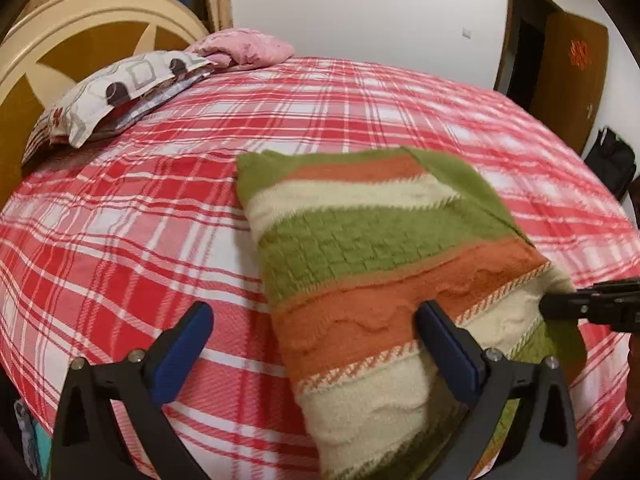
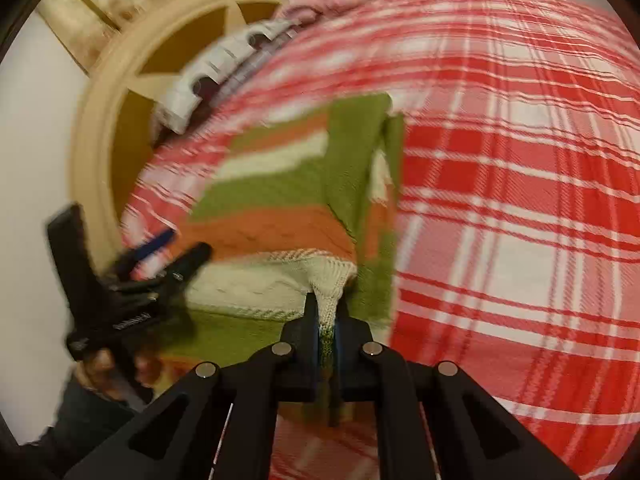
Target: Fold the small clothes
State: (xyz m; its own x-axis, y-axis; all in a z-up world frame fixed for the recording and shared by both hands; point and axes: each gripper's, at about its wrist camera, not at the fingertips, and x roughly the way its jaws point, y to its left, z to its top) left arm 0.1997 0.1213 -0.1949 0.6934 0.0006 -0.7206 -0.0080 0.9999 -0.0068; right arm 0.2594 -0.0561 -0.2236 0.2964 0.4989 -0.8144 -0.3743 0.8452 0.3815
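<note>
Sweater point(image 1: 384, 248), striped green, orange and cream, lay folded on the red plaid bed point(image 1: 120, 248) in the left wrist view, towards the near right of the mattress. The left gripper point(image 1: 316, 320) stood with its fingers point(image 1: 188, 344) spread wide and gripped nothing; the right-hand finger sat over the sweater's orange band, the left one over bare plaid. At the right edge the right gripper point(image 1: 560, 306) reached in at the sweater's cream band. Far left, a patterned pillow point(image 1: 120, 88) and a pink pillow point(image 1: 244, 48) lay by the headboard point(image 1: 80, 24).

Over to the right wrist view, blurred: the right gripper point(image 2: 326, 304) had its fingers point(image 2: 310, 320) pinched tight on a cream corner of the sweater point(image 2: 280, 184), lifting it into a peak. The left gripper point(image 2: 168, 252) hung wide open at the left, over the sweater's near left edge, a hand point(image 2: 104, 368) beneath it.
</note>
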